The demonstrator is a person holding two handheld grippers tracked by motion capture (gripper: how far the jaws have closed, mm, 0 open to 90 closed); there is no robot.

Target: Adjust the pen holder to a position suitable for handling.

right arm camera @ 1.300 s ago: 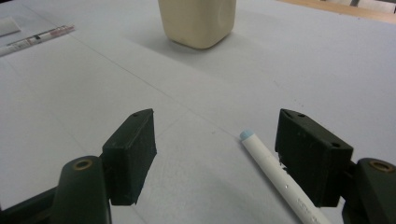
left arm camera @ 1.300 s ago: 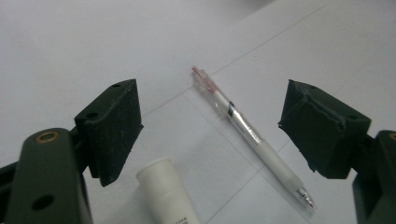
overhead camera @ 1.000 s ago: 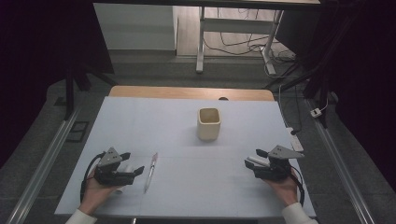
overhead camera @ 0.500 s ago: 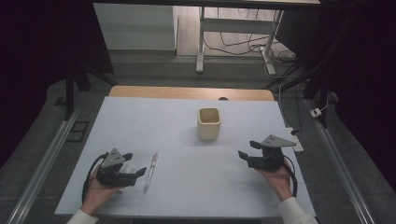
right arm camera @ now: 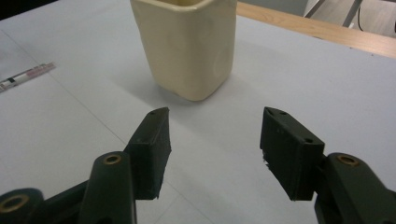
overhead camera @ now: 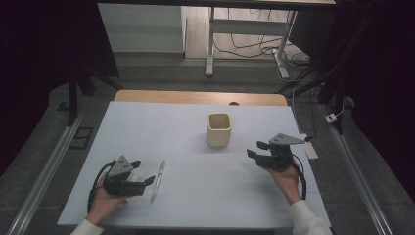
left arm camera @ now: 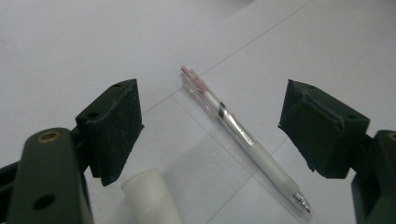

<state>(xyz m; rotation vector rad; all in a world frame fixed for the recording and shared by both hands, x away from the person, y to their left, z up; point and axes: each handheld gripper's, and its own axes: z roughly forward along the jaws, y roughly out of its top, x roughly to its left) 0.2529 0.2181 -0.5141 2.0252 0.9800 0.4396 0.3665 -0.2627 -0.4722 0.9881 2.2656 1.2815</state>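
A: How were the fingers of the left gripper [overhead camera: 145,182] found?

B: They were seen spread wide apart in the left gripper view, with nothing clamped. The pen [left arm camera: 243,136] was seen lying flat on the white table [overhead camera: 195,191], in the open gap ahead of the two fingers [left arm camera: 114,126] and slanting across it. Its pink-marked end was placed farther out from the pads, while its tip was found close beside the right-hand pad. No contact between pads and pen could be made out. A rounded white part at the bottom of that view, just inside the left-hand pad, could not be identified.

A: And from the high view?

B: The pen [overhead camera: 157,179] was seen just beyond the fingertips of the left gripper, which was held low over the table in the person's left hand [overhead camera: 103,200].

A: What was noted of the right gripper [overhead camera: 254,150]?

B: Its fingers [right arm camera: 152,149] were likewise held apart and empty. The cream cup [right arm camera: 186,44] was seen standing upright straight ahead of them, near but clearly apart from both pads. In the high view the cup [overhead camera: 219,130] was placed beyond and to the left of those fingertips, well apart from the pen.
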